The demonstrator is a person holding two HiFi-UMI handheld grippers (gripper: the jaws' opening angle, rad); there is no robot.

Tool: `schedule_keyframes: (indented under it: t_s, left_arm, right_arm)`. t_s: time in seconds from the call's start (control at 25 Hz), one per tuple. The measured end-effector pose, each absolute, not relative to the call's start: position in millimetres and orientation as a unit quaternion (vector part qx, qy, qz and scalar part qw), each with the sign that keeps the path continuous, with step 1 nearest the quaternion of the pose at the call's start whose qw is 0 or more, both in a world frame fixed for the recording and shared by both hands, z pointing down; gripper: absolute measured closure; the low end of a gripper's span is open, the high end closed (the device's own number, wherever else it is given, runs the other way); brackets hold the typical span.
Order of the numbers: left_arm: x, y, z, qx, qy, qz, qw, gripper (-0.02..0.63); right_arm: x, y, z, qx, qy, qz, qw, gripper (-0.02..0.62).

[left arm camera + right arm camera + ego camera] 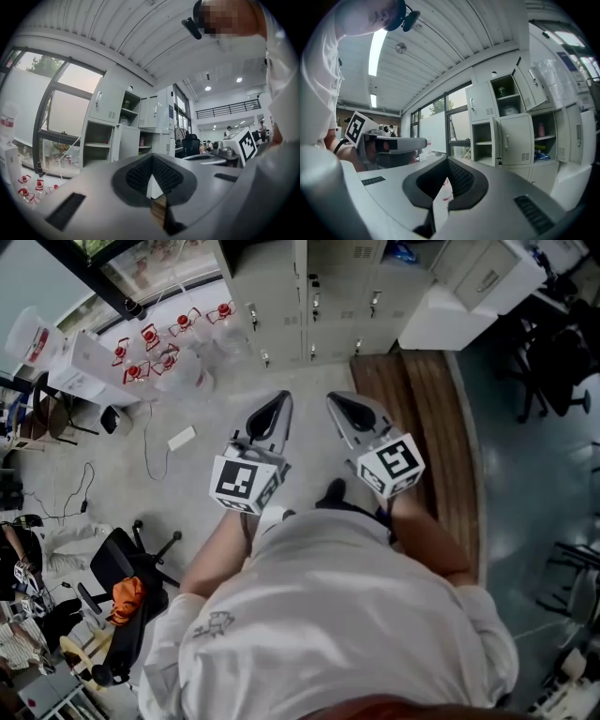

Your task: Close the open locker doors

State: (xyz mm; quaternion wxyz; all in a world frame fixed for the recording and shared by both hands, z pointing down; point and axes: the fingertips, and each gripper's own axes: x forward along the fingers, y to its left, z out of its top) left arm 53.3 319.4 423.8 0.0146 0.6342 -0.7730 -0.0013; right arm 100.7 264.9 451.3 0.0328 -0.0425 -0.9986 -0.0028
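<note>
A bank of pale grey lockers stands ahead of me, with several doors swung open. The left gripper view shows open doors and bare shelves. In the right gripper view, open doors hang beside compartments holding small items. My left gripper and right gripper are held side by side in front of my chest, pointing level at the lockers and well short of them. The left gripper has its jaws meeting at the tips with nothing between them. So does the right gripper.
A wooden platform runs along the floor at the right. A white cabinet stands beside the lockers. Red-capped bottles and white boxes lie at the left. A cable crosses the floor, near office chairs.
</note>
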Motion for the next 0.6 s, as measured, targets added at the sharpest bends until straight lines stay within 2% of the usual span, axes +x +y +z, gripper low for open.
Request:
schedule_keyframes:
  t_s: [0.6]
  left_arm:
    - [11.7,231.0,431.9,0.607,-0.794,-0.006,0.036,0.611]
  right_arm:
    - [57.1,179.1,463.5,-0.086,-0.995,0.023,0.049,0.598]
